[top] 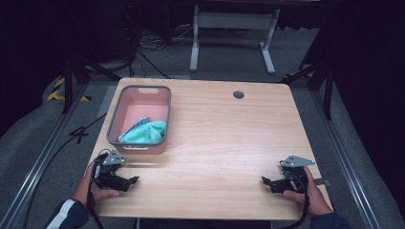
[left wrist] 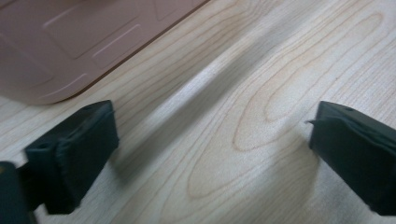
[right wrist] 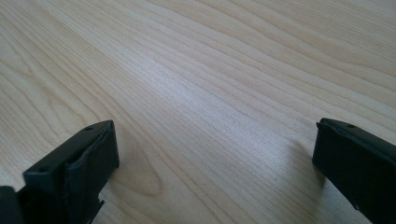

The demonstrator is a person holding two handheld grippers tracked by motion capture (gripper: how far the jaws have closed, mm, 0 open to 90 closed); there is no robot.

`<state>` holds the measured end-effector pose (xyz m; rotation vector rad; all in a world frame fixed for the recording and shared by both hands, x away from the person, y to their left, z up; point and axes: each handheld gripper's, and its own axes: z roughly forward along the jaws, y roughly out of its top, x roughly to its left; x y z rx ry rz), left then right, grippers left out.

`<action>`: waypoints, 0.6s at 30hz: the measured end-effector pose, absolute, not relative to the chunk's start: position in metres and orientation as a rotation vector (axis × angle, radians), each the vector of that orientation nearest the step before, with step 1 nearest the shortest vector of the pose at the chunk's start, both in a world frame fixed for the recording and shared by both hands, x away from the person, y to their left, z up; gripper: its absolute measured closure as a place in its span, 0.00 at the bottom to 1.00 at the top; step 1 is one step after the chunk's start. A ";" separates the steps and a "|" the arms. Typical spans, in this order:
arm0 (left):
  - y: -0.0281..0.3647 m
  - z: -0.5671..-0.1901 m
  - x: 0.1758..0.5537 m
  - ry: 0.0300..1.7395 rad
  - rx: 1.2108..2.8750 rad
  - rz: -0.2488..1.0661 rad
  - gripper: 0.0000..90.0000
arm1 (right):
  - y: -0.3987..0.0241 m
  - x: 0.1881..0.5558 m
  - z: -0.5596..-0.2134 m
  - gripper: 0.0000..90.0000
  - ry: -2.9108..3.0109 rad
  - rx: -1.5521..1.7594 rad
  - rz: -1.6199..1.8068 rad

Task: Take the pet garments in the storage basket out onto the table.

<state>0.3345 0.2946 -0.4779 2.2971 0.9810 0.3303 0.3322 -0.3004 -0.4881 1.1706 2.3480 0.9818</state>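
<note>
Presently, the left tool (top: 135, 180) is held low over the pale wooden counter (top: 224, 138) near its front left corner, gripped by the person's left hand (top: 93, 188), and its two black jaws are spread wide with nothing between them; in the left gripper view (left wrist: 212, 140) bare wood grain is seen between the padded jaws, and the pink wall of the bin (left wrist: 70, 42) is seen just beyond them. The right tool (top: 264, 180) is held near the front right corner by the right hand (top: 310, 193), likewise with its jaws standing well apart and empty, bare wood being seen between them in the right gripper view (right wrist: 215, 140). The two tools are pointed inward toward each other and are kept well apart. A pink rectangular plastic bin with a grey rim (top: 114, 119) is set along the left edge of the counter, toward the back left corner, just behind the left tool. Inside it, at the near end, a crumpled teal cloth (top: 152, 133) is lying, with a strip of grey-patterned fabric (top: 134, 126) resting against it. A small dark round hole (top: 238, 94) is seen near the back edge of the counter.
</note>
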 end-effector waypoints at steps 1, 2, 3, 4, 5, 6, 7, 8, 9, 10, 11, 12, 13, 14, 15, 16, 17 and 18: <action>0.296 -0.476 0.334 0.965 2.307 0.325 0.07 | -0.300 0.332 -0.488 0.01 2.348 1.171 0.982; 0.297 -0.473 0.332 0.948 2.310 0.320 0.14 | -0.300 0.332 -0.488 0.01 2.348 1.171 0.982; 0.297 -0.473 0.332 0.948 2.310 0.320 0.23 | -0.300 0.332 -0.488 0.01 2.348 1.171 0.982; 0.297 -0.472 0.331 0.942 2.308 0.316 0.23 | -0.300 0.332 -0.488 0.01 2.348 1.171 0.982; 0.298 -0.469 0.329 0.931 2.316 0.317 0.23 | -0.300 0.332 -0.488 0.01 2.348 1.171 0.982; 0.297 -0.466 0.328 0.937 2.325 0.327 0.16 | -0.300 0.332 -0.488 0.01 2.348 1.171 0.982; 0.298 -0.464 0.327 0.928 2.330 0.331 0.20 | -0.300 0.332 -0.488 0.01 2.348 1.171 0.982; 0.298 -0.462 0.326 0.915 2.326 0.323 0.22 | -0.300 0.332 -0.488 0.01 2.348 1.171 0.982; 0.298 -0.459 0.324 0.917 2.322 0.336 0.22 | -0.300 0.332 -0.488 0.01 2.348 1.171 0.982; 0.298 -0.454 0.322 0.928 2.319 0.348 0.22 | -0.300 0.332 -0.488 0.01 2.348 1.171 0.982; 0.299 -0.452 0.322 0.925 2.322 0.353 0.23 | -0.300 0.332 -0.488 0.01 2.347 1.171 0.982; 0.299 -0.449 0.321 0.923 2.322 0.367 0.23 | -0.300 0.332 -0.488 0.01 2.347 1.171 0.982; 0.300 -0.446 0.321 0.915 2.328 0.371 0.23 | -0.300 0.332 -0.488 0.01 2.347 1.171 0.982; 0.300 -0.443 0.320 0.918 2.325 0.394 0.24 | -0.300 0.332 -0.488 0.01 2.347 1.171 0.982; 0.301 -0.440 0.319 0.914 2.324 0.408 0.25 | -0.300 0.332 -0.488 0.01 2.348 1.171 0.982; 0.301 -0.437 0.319 0.911 2.317 0.403 0.24 | -0.300 0.332 -0.488 0.01 2.347 1.171 0.982; 0.302 -0.434 0.318 0.913 2.313 0.410 0.25 | -0.300 0.332 -0.488 0.01 2.347 1.171 0.982; 0.303 -0.432 0.317 0.916 2.308 0.423 0.25 | -0.300 0.332 -0.488 0.01 2.347 1.171 0.982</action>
